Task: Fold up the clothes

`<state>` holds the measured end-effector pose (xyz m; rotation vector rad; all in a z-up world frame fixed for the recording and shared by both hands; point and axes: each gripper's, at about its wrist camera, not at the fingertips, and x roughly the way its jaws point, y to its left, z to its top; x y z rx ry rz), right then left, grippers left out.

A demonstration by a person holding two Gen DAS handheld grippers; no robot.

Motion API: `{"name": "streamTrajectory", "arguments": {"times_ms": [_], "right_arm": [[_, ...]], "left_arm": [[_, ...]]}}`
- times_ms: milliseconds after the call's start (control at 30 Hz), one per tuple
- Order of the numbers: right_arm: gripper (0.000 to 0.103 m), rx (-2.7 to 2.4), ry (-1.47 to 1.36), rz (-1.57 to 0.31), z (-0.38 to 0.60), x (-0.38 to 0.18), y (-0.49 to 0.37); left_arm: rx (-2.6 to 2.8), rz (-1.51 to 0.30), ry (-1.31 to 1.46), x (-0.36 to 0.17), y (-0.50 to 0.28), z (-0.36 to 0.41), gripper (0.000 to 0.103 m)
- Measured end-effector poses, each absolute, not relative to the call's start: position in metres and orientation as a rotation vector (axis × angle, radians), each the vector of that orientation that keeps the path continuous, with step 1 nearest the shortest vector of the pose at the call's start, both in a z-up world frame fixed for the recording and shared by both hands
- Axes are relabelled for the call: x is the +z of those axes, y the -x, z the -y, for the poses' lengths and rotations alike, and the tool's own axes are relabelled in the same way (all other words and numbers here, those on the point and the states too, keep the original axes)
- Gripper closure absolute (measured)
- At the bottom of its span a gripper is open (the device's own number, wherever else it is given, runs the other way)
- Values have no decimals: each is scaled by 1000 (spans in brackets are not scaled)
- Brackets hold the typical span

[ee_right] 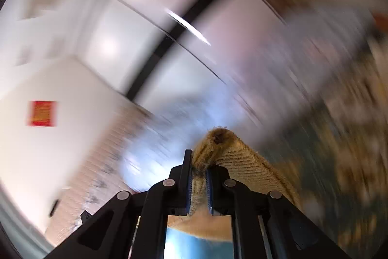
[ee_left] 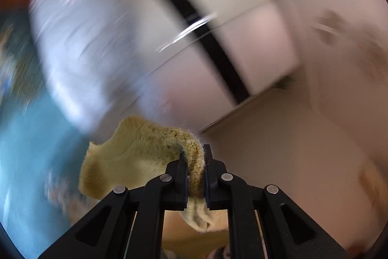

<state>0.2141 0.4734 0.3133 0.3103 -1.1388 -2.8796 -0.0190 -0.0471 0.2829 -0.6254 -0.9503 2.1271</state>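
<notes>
Both views bright, heavy motion blur on background; near foreground sharp; fisheye edges dark, curved.

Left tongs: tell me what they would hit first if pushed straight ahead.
The left tongs are clamped on the tan knit garment. Beyond it the view is motion-blurred; the way looks free up to what seems a pale wall, though depth is unclear.

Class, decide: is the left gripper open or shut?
Shut. The left gripper has its jaws pinching a bunched edge of the yellow fuzzy garment, which drapes out to the left.
</notes>
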Motion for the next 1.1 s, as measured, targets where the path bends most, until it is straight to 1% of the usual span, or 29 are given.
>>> {"name": "streamTrajectory", "arguments": {"times_ms": [67, 100, 167, 200, 300, 367, 467, 533, 567, 633, 667, 733, 800, 967, 1100], "right_arm": [[93, -2927, -231, 1009, -468, 337, -237], [93, -2934, -232, 982, -468, 339, -247], [93, -2949, -297, 971, -469, 327, -265], [93, -2951, -342, 981, -471, 316, -272], [93, -2914, -492, 1046, -474, 267, -290], [93, -2886, -627, 1079, -470, 224, -298], [93, -2809, -844, 1173, -464, 149, -309], [93, -2731, -994, 1275, -463, 90, -318], [93, -2709, -1039, 1319, -464, 70, -323], [93, -2665, -1122, 1406, -468, 31, -331], [93, -2653, -1125, 1443, -471, 21, -337], [93, -2629, -1121, 1516, -477, 3, -350], [93, -2625, -1095, 1535, -481, 2, -361], [93, -2674, -1042, 1440, -467, 29, -390], [93, -2670, -989, 1404, -446, 47, -416]], "left_arm": [[2140, 900, 613, 293, 0, 56, 93], [2141, 899, 660, 288, -5, 60, 93], [2145, 893, 816, 266, -14, 70, 93], [2139, 890, 912, 246, -20, 75, 93], [2111, 886, 1075, 189, -38, 83, 93], [2098, 876, 1184, 143, -52, 83, 93], [2047, 929, 1371, 64, -75, 90, 93], [2003, 1013, 1504, 11, -90, 97, 93], [1974, 1057, 1561, -13, -98, 100, 93], [1952, 1144, 1582, -39, -115, 110, 93], [1940, 1186, 1591, -52, -123, 115, 93], [1949, 1219, 1565, -57, -136, 124, 93], [1961, 1217, 1532, -50, -149, 128, 93], [2006, 1204, 1421, -21, -175, 141, 93], [2027, 1198, 1380, -8, -200, 160, 93]]}}
